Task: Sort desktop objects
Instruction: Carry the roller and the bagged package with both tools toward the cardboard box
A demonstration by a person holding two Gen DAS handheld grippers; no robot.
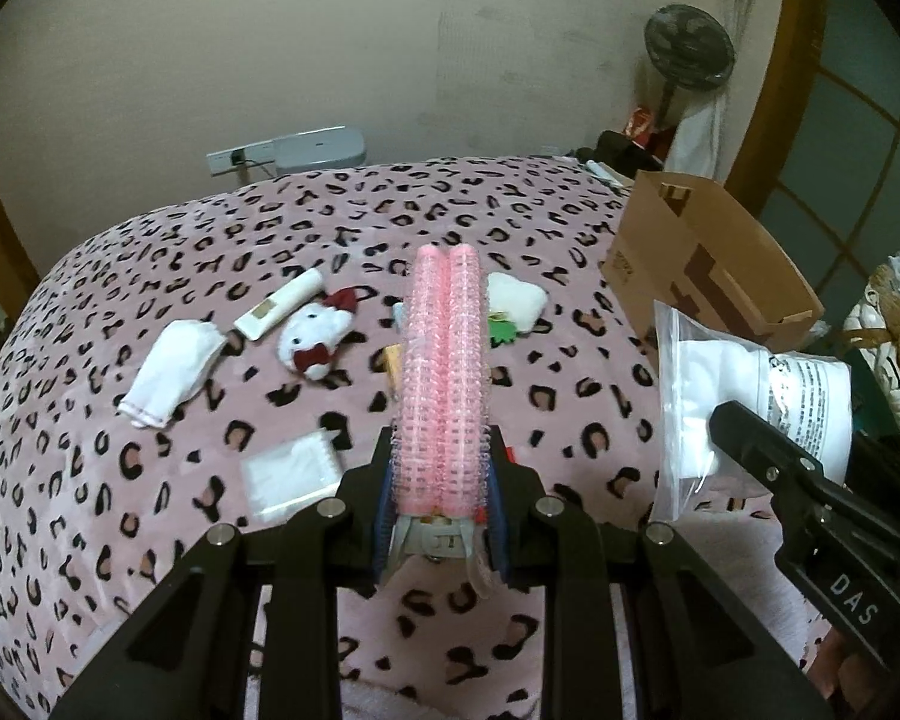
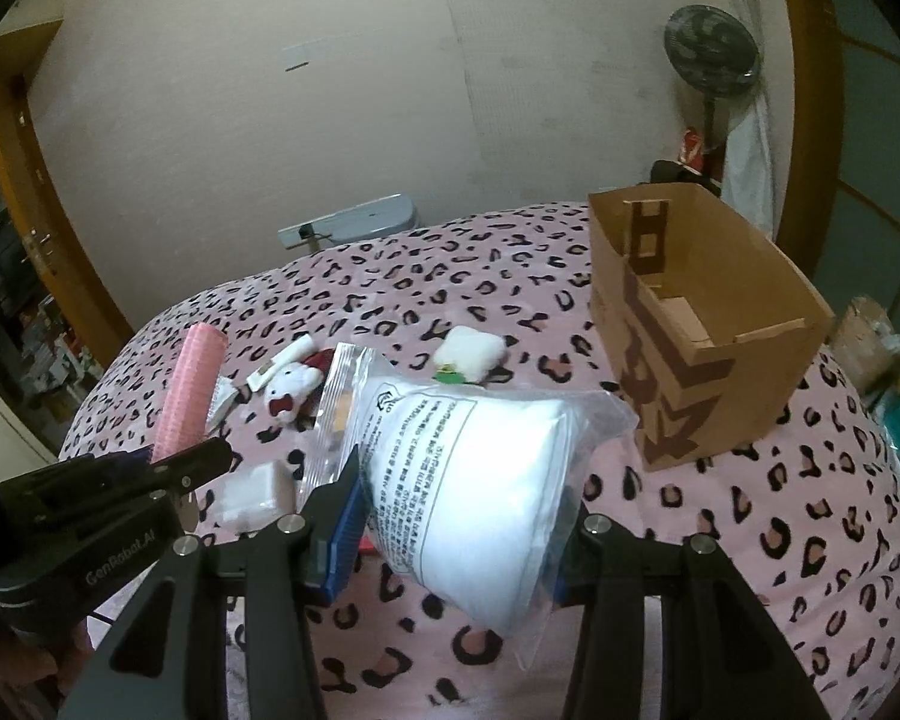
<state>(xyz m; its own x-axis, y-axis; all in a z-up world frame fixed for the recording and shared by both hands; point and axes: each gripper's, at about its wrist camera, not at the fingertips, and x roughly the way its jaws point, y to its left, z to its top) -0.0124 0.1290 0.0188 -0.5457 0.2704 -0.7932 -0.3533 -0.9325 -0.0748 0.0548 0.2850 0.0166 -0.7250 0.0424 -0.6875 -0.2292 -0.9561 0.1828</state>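
The left claw (image 1: 441,480) is gripping a pair of long pink bristly hair rollers (image 1: 444,372) by their near end, its blue-padded jaws narrow around them, so the rollers are sticking out forward above a bed covered with a pink leopard-print blanket (image 1: 150,540). The right claw (image 2: 450,534) is clamping a clear zip-top plastic bag of white padding with a printed label (image 2: 468,480), holding it tilted above the blanket, just beside the left claw's load.

An open brown cardboard box with darker brown printed stripes (image 2: 690,360) is standing upright at the right side of the bed, near the far edge, and its open top is showing a bare inside.

Loose things are lying around the middle of the bed. A white cat plush with a red bow (image 1: 315,333) is sitting near a white tube with a gold label (image 1: 279,303), and a folded white cloth with a stitched hem (image 1: 171,372) is resting further toward the left edge. A small flat clear packet of white material (image 1: 291,474) is lying closer to the near edge, just beside the left claw. A white plush piece with green trim (image 1: 513,306) is lying beyond the rollers, between them and the box.

A dark standing fan (image 2: 711,51) is standing against the wall past the far right corner of the bed.
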